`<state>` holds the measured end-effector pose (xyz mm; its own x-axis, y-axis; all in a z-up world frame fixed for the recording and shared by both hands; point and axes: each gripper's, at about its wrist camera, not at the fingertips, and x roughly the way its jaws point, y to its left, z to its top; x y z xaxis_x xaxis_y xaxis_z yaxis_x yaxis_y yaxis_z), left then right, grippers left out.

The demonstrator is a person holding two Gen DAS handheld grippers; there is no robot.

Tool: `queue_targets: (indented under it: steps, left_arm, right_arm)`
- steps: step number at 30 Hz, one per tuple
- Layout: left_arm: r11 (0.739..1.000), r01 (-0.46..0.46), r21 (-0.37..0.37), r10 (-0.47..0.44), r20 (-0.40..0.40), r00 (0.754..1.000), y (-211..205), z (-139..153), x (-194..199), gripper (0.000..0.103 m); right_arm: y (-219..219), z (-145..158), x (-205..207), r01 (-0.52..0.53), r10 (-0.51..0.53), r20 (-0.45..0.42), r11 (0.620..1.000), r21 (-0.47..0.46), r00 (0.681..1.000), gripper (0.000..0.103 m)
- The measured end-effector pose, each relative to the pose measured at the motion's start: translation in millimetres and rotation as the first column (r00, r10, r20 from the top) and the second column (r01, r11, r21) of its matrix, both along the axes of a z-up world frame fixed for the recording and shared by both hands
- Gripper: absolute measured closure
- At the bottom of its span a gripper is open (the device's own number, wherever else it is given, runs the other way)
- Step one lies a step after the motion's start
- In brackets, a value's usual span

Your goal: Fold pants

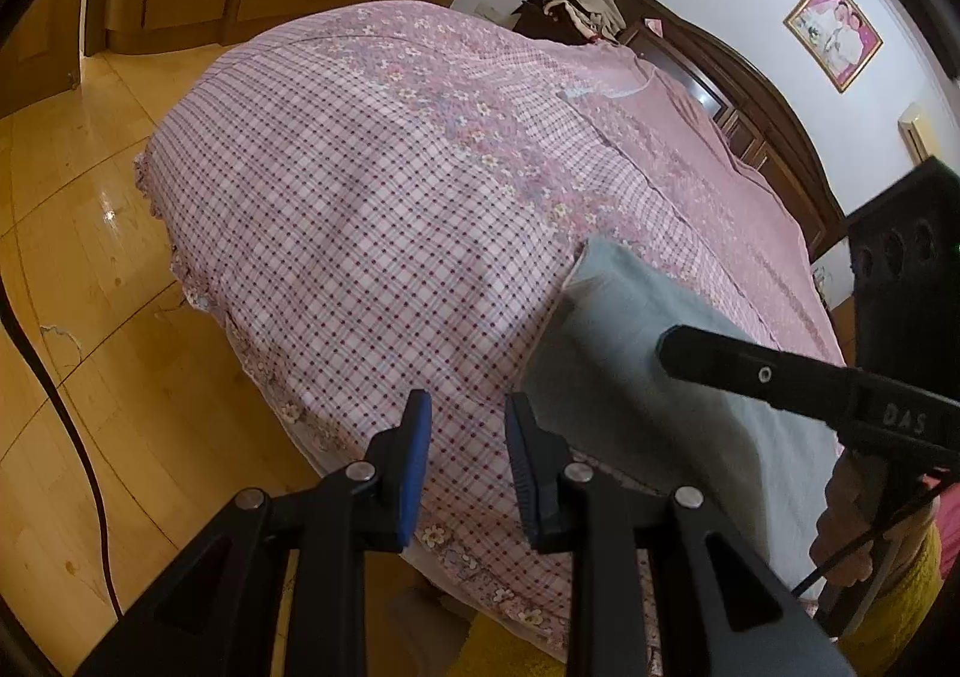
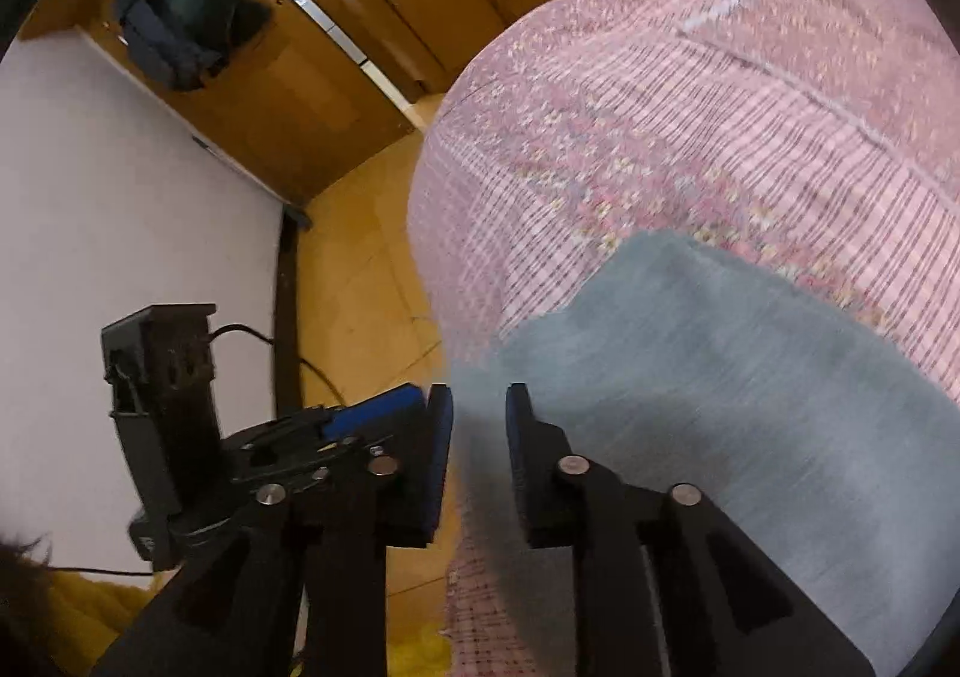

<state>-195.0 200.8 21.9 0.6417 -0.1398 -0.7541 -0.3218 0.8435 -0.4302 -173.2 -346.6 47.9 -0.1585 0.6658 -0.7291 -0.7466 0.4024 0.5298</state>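
Seemingly near done, the grey-blue pants (image 1: 648, 377) lie folded on the bed (image 1: 360, 197), while left gripper (image 1: 468, 407) and right gripper (image 2: 478, 398) jaws gape, empty.

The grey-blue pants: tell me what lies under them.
The pants lie on the pink checked bedspread, near the bed's front edge. The spread shows all around them; the part beneath is covered, so anything else under them cannot be seen.

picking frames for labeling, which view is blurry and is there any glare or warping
Right wrist view: motion blur smears the bedspread and pants; the right gripper stays sharp. Left wrist view: sharp, with glare on the floor. Both: fisheye bending and dark corners.
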Motion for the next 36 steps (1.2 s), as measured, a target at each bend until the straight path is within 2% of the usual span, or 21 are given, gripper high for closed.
queue_targets:
  steps: [4,7,10,14,19,24,28,30,33,36]
  left_arm:
    - [1.0,0.011,0.01,-0.011,0.012,1.0,-3,5,2,0.077]
    - [1.0,0.015,0.007,-0.015,0.024,1.0,-4,9,2,0.077]
    - [0.999,0.038,0.006,-0.039,0.05,0.998,-9,16,5,0.077]
    - [0.995,0.096,0.022,-0.097,0.07,0.993,-24,26,18,0.077]
    - [0.983,0.186,0.006,-0.186,0.09,0.978,-49,36,41,0.072]
    - [0.969,0.245,0.028,-0.247,0.067,0.967,-69,34,70,0.071]
    - [0.952,0.306,-0.016,-0.305,0.053,0.951,-83,28,85,0.071]
    - [0.939,0.344,0.006,-0.344,0.037,0.938,-94,23,92,0.071]
    - [0.926,0.364,0.099,-0.365,-0.003,0.931,-110,11,113,0.071]
    - [0.921,0.347,0.174,-0.349,-0.022,0.937,-115,6,133,0.071]
  right_arm:
    - [5,-1,-3,-0.013,0.015,0.068,0.999,-0.043,0.998,0.083]
    - [-8,-1,-1,0.001,0.006,0.1,0.997,-0.072,0.995,0.083]
    - [-31,2,9,0.064,-0.051,0.139,0.994,-0.091,0.989,0.083]
    - [-77,13,24,0.199,-0.18,0.192,0.976,-0.084,0.965,0.083]
    - [-146,23,35,0.367,-0.348,0.224,0.929,-0.046,0.91,0.082]
    - [-211,27,47,0.517,-0.49,0.256,0.855,-0.047,0.833,0.082]
    - [-249,24,59,0.608,-0.566,0.301,0.791,-0.064,0.768,0.082]
    - [-261,18,66,0.643,-0.573,0.364,0.758,-0.104,0.734,0.082]
    - [-272,1,80,0.684,-0.564,0.449,0.712,-0.161,0.693,0.082]
    - [-277,-8,99,0.701,-0.57,0.479,0.697,-0.149,0.668,0.083]
